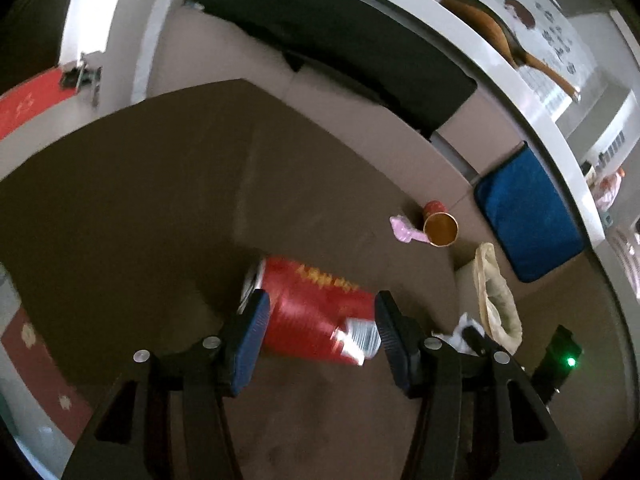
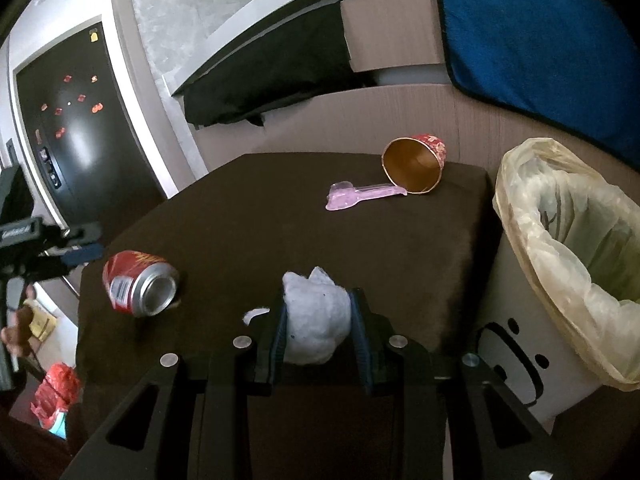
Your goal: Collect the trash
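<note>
A red drink can (image 1: 312,320) lies on its side on the dark brown table (image 2: 240,220). My left gripper (image 1: 322,298) is open, its fingers framing the can without pressing it; in the right wrist view that gripper (image 2: 82,254) sits just left of the can (image 2: 136,284). My right gripper (image 2: 319,300) is shut on a crumpled white tissue (image 2: 316,320). A red paper cup (image 2: 414,164) lies tipped over at the far edge, next to a pink plastic spoon (image 2: 360,196). A white bin with a yellowish bag liner (image 2: 560,240) stands right of the table.
A blue cushion (image 2: 540,40) and a black cloth (image 2: 272,80) lie beyond the table on a cardboard-coloured surface. A dark door with red magnets (image 2: 68,132) is at the left. A red bag (image 2: 56,396) lies on the floor at the lower left.
</note>
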Tool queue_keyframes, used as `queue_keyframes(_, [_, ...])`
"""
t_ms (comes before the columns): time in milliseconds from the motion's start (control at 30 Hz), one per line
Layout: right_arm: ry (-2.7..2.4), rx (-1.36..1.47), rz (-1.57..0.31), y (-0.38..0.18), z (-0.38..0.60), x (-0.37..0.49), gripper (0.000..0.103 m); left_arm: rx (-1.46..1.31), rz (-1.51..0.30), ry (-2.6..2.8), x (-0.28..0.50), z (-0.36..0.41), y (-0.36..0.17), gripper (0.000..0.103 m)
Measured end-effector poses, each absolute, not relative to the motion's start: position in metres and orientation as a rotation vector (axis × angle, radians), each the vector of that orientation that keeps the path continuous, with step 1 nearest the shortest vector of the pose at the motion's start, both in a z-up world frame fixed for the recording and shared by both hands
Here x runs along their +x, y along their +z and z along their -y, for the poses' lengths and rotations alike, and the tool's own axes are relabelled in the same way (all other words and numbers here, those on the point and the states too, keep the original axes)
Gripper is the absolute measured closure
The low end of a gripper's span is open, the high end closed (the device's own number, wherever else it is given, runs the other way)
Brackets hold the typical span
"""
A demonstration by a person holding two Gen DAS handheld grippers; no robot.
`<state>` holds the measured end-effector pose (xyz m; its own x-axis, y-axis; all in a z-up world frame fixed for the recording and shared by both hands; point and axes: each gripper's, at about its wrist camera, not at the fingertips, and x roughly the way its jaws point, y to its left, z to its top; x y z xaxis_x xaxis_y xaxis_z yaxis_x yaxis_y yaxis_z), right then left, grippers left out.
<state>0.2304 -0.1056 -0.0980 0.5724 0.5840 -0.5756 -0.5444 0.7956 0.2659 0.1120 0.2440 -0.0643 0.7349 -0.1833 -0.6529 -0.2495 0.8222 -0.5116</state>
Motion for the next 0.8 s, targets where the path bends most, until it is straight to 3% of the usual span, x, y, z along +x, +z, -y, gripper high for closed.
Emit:
queue_keyframes(200, [0.665, 0.076, -0.688, -0.095, 0.104, 0.223, 0.074, -0.766, -0.885, -0.068, 0.101, -0.234, -0.099, 0.047])
queue_keyframes(567, [0.635, 0.062, -0.683, -0.093, 0.112, 0.217, 0.074, -0.856, -0.781, 0.095, 0.167, -0.251, -0.11, 0.043])
queue_keyframes(800, [0.617, 0.032, -0.69, -0.096, 0.105, 0.224, 0.073, -0.883, -0.826, 0.177, 0.215, -0.261, -0.122, 0.043])
